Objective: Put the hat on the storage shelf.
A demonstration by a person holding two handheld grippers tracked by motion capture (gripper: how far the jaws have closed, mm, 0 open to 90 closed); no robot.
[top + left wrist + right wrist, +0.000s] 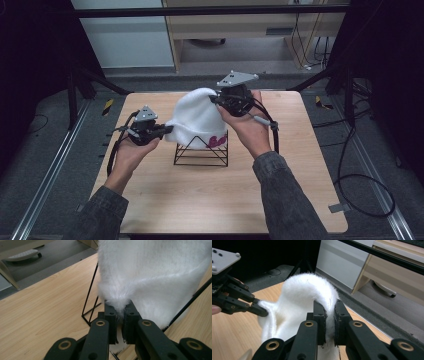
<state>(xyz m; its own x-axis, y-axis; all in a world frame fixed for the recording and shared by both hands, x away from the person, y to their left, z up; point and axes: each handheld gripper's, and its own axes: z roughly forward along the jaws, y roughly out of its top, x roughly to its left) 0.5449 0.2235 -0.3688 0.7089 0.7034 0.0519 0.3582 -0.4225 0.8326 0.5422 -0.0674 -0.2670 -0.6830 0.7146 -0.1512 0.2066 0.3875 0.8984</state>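
The white fuzzy beanie (197, 120) sits draped over a black wire stand (201, 151) near the middle of the wooden worktop (200, 200), its crown up and its cuff, with pink lettering, hanging down on the side facing the person. Both tools have hold of it. The left tool (167, 129) pinches the lower cuff edge at the beanie's left side; in the left gripper view its jaws are pressed together on a tuft of white fabric (120, 307), with the stand's thin rods (90, 300) just behind. The right tool (216, 99) is clamped on the upper right of the beanie near the crown; in the right gripper view a fold of the fabric (329, 302) runs between its closed jaws, and the left tool (263, 312) shows farther off, gripping the opposite edge.

So the beanie lies stretched between the two tools, its long axis running from low on the left to high on the right, across the stand. The right hand (247, 127) holds the higher, farther point; the left hand (131, 150) holds the nearer, lower one. The stand sits directly beneath the fabric, so I judge the coming move hinges on vertical travel: lifting would free the beanie, lowering would seat it.
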